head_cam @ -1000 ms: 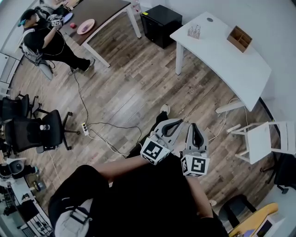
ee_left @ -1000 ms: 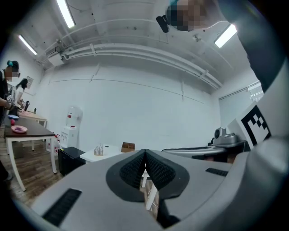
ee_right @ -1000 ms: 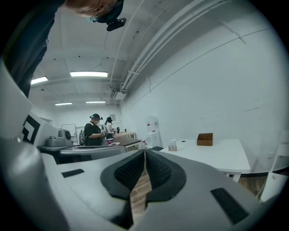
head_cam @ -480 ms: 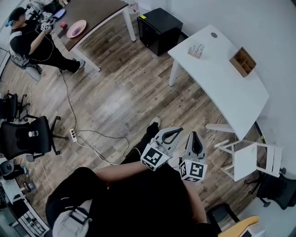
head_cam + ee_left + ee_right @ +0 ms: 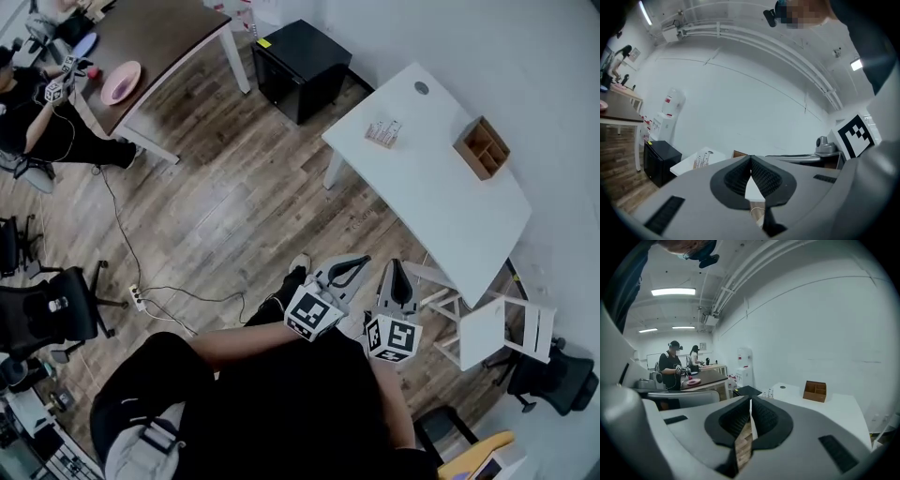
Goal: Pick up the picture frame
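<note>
Picture frame [image 5: 382,133], as I read it, is the small pale piece near the left end of the white table [image 5: 441,202], well apart from both my grippers; at this size I can't be sure. To its left a black cabinet [image 5: 298,58] stands on the wood floor. To its right, on the same tabletop, sits a wooden divided box [image 5: 482,147]. The frame looks thin and light-coloured, perhaps clear-fronted, with faint reddish marks on it; whether it stands or lies flat I cannot tell. I judge it light and stiff, with a slick glazed or acrylic face that could slip or crack, so I would pinch it across its thickness at one border, not on the face. My left gripper [image 5: 361,262] has its jaws pressed together with nothing between them. My right gripper [image 5: 397,267], just beside it, is likewise closed and empty. Both must open before any pickup.
</note>
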The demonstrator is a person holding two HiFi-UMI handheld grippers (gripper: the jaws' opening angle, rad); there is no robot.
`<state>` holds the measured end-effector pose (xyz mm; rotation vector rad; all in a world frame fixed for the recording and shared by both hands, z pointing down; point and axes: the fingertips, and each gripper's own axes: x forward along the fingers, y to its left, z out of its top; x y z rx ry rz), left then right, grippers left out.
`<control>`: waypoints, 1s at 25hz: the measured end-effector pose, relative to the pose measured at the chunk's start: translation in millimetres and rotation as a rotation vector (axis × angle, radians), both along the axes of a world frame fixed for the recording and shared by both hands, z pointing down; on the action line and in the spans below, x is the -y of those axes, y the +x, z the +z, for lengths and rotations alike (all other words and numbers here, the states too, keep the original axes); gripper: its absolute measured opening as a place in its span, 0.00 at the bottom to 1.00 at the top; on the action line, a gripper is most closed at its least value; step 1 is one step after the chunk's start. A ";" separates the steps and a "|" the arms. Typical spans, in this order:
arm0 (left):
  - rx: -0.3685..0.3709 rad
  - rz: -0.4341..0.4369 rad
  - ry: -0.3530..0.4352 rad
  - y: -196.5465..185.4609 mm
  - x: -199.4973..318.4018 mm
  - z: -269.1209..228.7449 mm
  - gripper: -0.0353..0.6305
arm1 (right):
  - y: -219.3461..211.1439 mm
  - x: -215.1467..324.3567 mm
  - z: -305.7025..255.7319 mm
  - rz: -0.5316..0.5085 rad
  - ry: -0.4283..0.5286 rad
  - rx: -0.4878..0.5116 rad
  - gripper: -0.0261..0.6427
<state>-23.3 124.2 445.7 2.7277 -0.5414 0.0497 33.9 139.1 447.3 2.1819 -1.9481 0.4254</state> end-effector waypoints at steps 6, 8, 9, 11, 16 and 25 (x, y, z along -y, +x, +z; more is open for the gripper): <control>-0.008 -0.009 0.047 -6.0 58.2 -7.4 0.07 | 14.7 39.1 -0.8 0.067 0.035 0.039 0.09; -0.003 -0.039 0.047 -10.5 74.8 -6.7 0.07 | 19.8 46.7 0.4 0.090 0.048 0.041 0.09; 0.002 -0.053 0.046 -12.7 81.1 -5.2 0.07 | 22.1 49.4 1.3 0.096 0.050 0.043 0.09; 0.011 -0.070 0.045 -16.8 92.5 -1.8 0.07 | 26.7 55.2 3.3 0.104 0.051 0.045 0.09; 0.012 -0.090 0.051 -18.1 129.0 8.9 0.07 | 41.6 80.5 10.9 0.114 0.062 0.033 0.09; 0.085 -0.117 0.072 20.2 212.0 46.8 0.08 | 81.9 166.2 41.6 0.041 0.054 0.006 0.09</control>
